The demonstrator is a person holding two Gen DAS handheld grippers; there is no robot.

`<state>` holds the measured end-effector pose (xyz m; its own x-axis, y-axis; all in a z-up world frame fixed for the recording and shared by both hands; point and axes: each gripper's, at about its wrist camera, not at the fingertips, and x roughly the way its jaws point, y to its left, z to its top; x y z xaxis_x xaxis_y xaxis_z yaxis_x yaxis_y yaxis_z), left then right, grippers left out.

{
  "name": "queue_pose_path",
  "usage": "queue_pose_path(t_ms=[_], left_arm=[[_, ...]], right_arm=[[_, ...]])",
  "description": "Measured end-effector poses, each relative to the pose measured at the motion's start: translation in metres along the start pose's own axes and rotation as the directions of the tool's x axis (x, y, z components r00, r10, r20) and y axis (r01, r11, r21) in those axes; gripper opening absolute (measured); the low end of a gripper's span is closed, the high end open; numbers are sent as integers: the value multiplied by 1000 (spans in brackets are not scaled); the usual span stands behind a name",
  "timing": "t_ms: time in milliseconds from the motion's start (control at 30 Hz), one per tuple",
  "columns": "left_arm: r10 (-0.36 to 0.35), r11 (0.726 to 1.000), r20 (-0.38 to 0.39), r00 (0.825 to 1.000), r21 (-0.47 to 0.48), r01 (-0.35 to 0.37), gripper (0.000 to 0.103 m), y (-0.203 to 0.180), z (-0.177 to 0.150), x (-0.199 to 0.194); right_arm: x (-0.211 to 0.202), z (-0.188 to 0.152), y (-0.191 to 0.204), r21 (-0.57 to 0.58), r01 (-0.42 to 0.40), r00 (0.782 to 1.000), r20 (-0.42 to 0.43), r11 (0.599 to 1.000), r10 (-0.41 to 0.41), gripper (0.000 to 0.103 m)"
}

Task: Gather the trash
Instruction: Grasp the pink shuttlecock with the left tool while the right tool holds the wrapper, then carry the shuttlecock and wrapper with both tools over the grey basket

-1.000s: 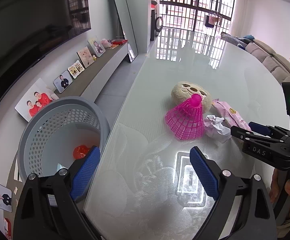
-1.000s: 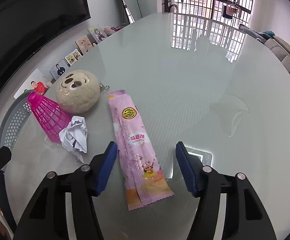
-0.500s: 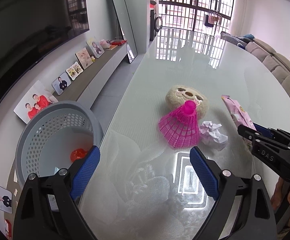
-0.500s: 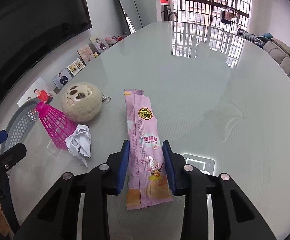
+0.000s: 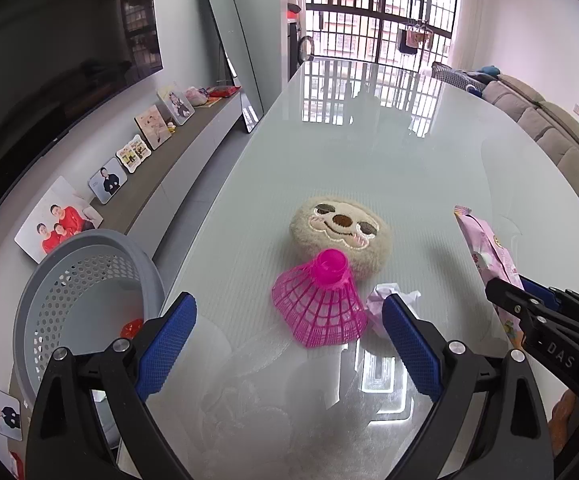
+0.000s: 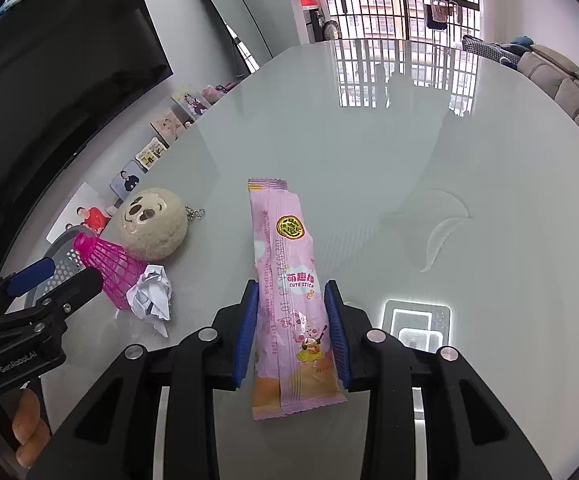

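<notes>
Surface: we saw glossy glass table (image 6: 409,168) mirroring window bars | right gripper (image 6: 291,336) clamped on wrapper (image 6: 285,264), lifted over table | left gripper (image 5: 289,344) gaped, empty | bin (image 5: 85,280) beside table

Black left gripper (image 5: 285,336), blue pads (image 5: 165,344), silver screws

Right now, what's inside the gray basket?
Inside the gray basket by the table, one small red thing lies on the bottom. The left gripper's fingers hide the basket's near side.
</notes>
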<state>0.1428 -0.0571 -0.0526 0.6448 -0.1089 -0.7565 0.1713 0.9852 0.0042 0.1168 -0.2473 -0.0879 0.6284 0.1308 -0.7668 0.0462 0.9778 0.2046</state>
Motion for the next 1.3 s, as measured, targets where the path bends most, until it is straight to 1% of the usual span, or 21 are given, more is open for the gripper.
queue_pose_path(t_ms=[100, 167, 300, 367, 400, 433, 467, 500, 733, 900, 1067, 1200, 1300], left_arm=[[-11, 1000, 5, 1000, -7, 11, 90, -1, 2, 6], [-11, 1000, 4, 1000, -13, 11, 80, -2, 2, 10], [-6, 1000, 1, 1000, -20, 6, 69, 1, 4, 16], [-5, 1000, 0, 1000, -17, 5, 60, 0, 4, 17], [-9, 1000, -1, 1000, -15, 9, 57, 0, 5, 17], [-14, 1000, -1, 1000, -14, 14, 50, 0, 4, 17], [-21, 1000, -3, 1000, -11, 21, 38, 0, 3, 17], [-27, 1000, -7, 1000, -7, 27, 35, -2, 3, 17], [-15, 1000, 4, 1000, 0, 15, 32, 1, -6, 8], [9, 1000, 27, 1000, 9, -9, 32, 3, -12, -14], [11, 1000, 61, 998, -5, -11, 32, 11, -18, -37], [24, 1000, 85, 996, -2, -24, 32, 21, -25, -51], [28, 1000, 97, 995, -16, -27, 32, 29, -29, -60]], right_arm=[[-3, -3, 0, 0, -5, 1000, 7, 1000, 5, 33], [-4, -3, 1, -2, -7, 1000, 7, 1000, 7, 33], [-6, -5, 3, -2, -14, 1000, 4, 1000, 14, 33], [-7, -5, 3, -2, -16, 1000, 4, 1000, 16, 33], [-8, -5, 3, -2, -17, 1000, 6, 1000, 17, 33], [-9, -4, 2, -2, -17, 1000, 7, 1000, 17, 33], [-9, -4, 1, -2, -18, 1000, 8, 1000, 18, 33], [-10, -4, 1, -2, -18, 1000, 9, 1000, 18, 33], [-12, -4, 1, -6, -18, 1000, 8, 1000, 18, 33], [-15, -4, 0, -4, -13, 1000, 12, 1000, 13, 33], [-15, -4, 2, -3, -3, 1000, 9, 1000, 3, 33], [-26, -4, 10, -15, 6, 999, 33, 1000, -6, 33], [-34, -7, 20, -26, 17, 999, 46, 1000, -16, 33]])
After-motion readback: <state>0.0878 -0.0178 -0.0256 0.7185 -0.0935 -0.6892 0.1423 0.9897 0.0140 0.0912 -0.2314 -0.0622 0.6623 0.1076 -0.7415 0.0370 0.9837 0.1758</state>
